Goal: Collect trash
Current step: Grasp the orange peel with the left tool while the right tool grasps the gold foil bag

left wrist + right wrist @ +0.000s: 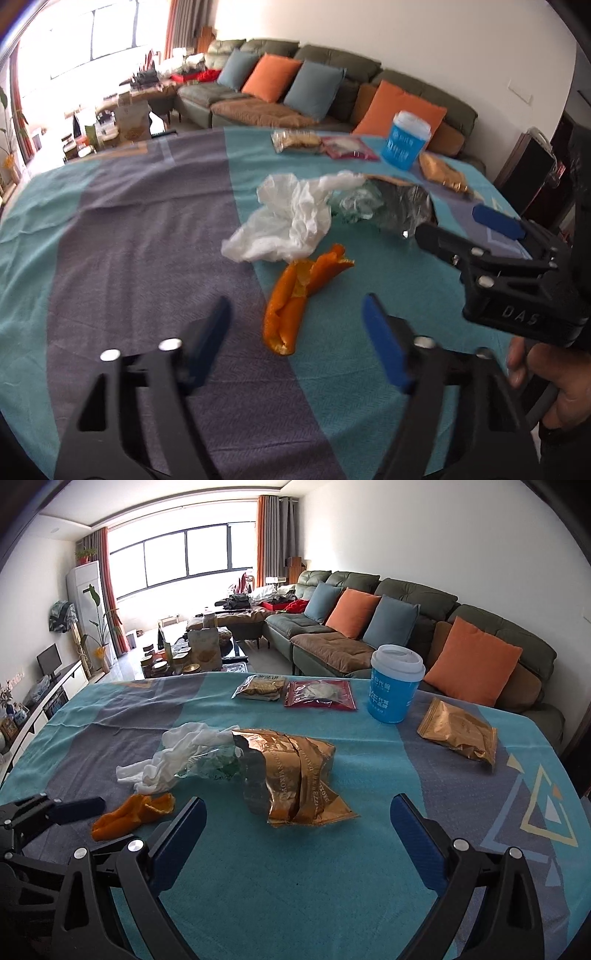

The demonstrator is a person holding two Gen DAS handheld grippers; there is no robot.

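An orange peel (291,295) lies on the teal and purple tablecloth (129,240), between the fingers of my left gripper (295,314). The gripper is open and its blue pads stand clear of the peel on both sides. Behind the peel sit a crumpled white tissue (288,221) and a torn gold wrapper (295,775) with a silver lining. My right gripper (299,808) is open, and the near end of that wrapper lies just ahead, between its tips. The peel (133,814) and one left gripper finger (74,808) show at the left of the right wrist view.
A blue cup with a white lid (395,686) stands at the back right. Near it lie a gold snack packet (458,734), a red packet (319,696) and a biscuit packet (260,686). A sofa with cushions (406,627) runs behind the table. A hand (546,384) grips the right tool.
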